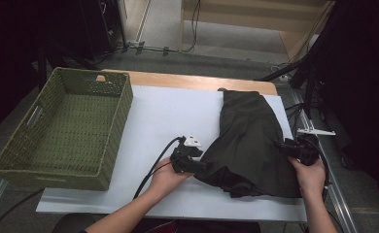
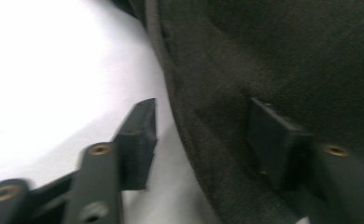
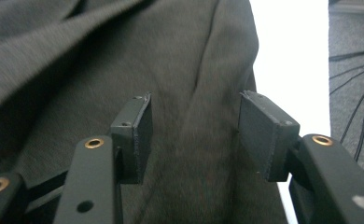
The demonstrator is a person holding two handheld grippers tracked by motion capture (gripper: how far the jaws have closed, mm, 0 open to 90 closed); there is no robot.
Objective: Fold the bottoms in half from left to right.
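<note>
**Gripping both garment edges**

Lying right of frame centre, the dark garment has the left gripper at its left edge, jaws spread astride the hem (not pinching); the right gripper, likewise spread, hovers over cloth. Close squarely on both edges together.

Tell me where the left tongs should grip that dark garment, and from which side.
Grip the dark garment at its near-left hem, coming in low from the bare white mat side. The left tongs already straddle that edge, which lies flat and free there.
</note>
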